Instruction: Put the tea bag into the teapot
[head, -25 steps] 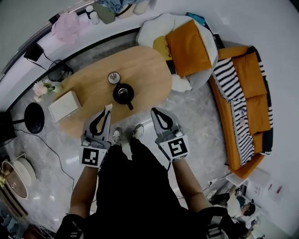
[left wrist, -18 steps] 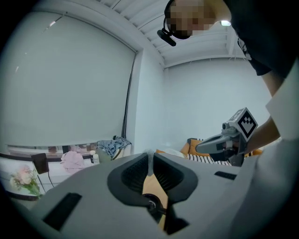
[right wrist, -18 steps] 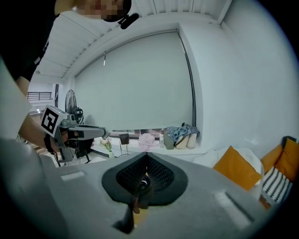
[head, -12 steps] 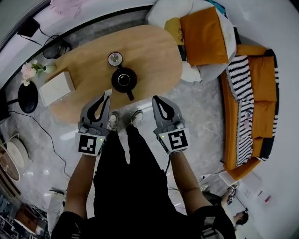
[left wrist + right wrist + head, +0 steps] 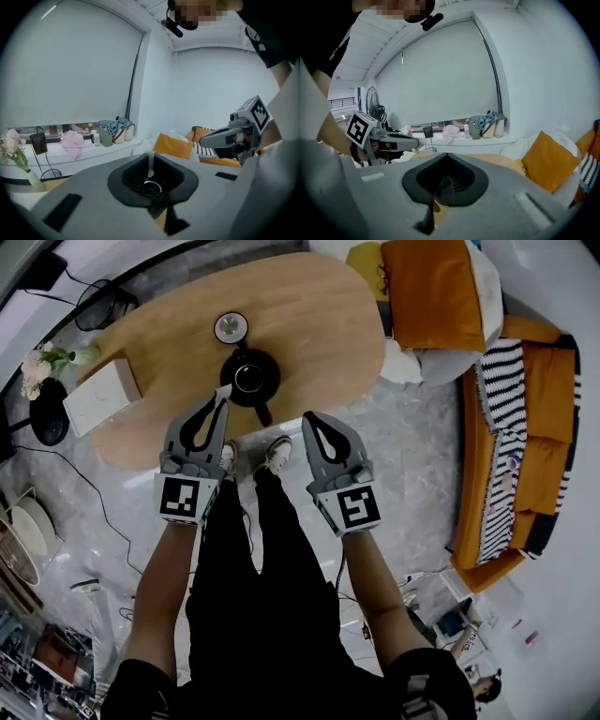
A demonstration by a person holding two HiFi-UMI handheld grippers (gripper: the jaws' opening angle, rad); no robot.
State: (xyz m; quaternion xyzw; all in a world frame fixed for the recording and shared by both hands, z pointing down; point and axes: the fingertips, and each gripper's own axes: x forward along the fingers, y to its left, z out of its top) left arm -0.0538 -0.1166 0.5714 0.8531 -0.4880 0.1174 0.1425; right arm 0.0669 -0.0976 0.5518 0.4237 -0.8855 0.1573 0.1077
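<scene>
Well, left hand-held gripper (image 5: 220, 403), clenched on the tea bag (image 5: 223, 391), should centre over the teapot (image 5: 249, 379) before releasing; right hand-held gripper (image 5: 309, 418) is clenched, empty.

Our left tool (image 5: 218, 405) and right tool (image 5: 310, 419) reach out ahead side by side, tips tilted slightly down, on bare forearms. The left jaws pinch a thin white tea bag (image 5: 223, 393). The right jaws meet, empty.
</scene>
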